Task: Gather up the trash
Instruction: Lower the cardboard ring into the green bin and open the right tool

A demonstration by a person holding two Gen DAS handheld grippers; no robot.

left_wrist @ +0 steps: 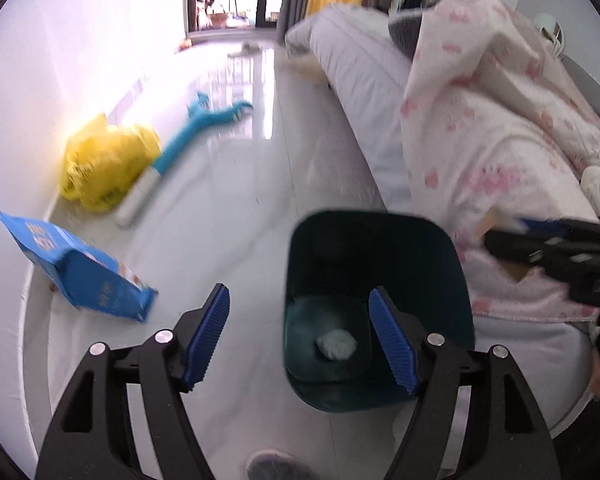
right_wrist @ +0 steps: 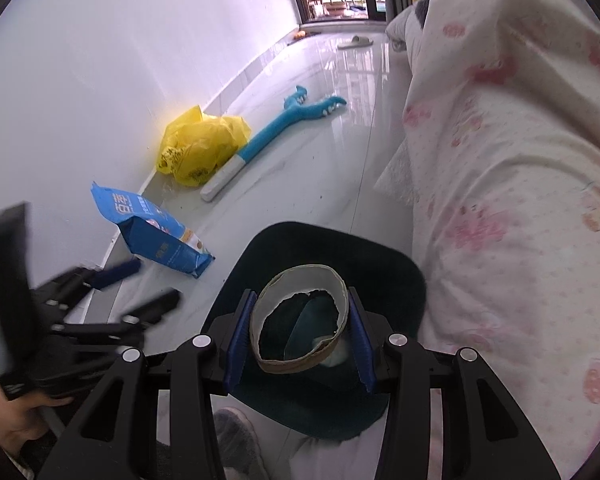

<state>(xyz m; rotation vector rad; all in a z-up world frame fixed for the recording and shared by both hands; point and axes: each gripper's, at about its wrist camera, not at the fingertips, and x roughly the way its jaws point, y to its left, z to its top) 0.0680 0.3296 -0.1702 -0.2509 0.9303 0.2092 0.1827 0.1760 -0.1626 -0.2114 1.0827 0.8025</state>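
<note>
Blue and glossy, a crumpled snack bag (right_wrist: 152,236) lies at the left of the right wrist view, tipped against the foot of the white wall (right_wrist: 120,60), its top torn open. Just above it sits a yellow plastic bag (right_wrist: 200,148), thin and wrinkled, and beside that a long blue grabber toy (right_wrist: 276,128) with a white handle stretches across the shiny pale floor tiles (right_wrist: 320,184). Lower left, the left gripper (right_wrist: 140,284) comes in blurred, a hand (right_wrist: 16,420) wrapped round its black grip.

Centre now: a dark green bin (right_wrist: 380,264), squarish with rounded corners, stands open-topped on the floor. Right above its mouth the right gripper (right_wrist: 300,328) has its ribbed blue pads pressed on either side of a cardboard ring (right_wrist: 300,320), a torn brown loop with a pale inner face, squeezed slightly oval. To the right, a soft cream quilt (right_wrist: 520,200) with pink flower prints fills the frame.

Over to the left wrist view: the left gripper (left_wrist: 300,336) has its jaws standing wide with nothing between them, the right-hand pad over the bin's (left_wrist: 380,232) opening. Down on the bin's floor lies a small whitish crumpled wad (left_wrist: 336,344). At the right edge the other gripper's black body is a blur against the quilt.
</note>
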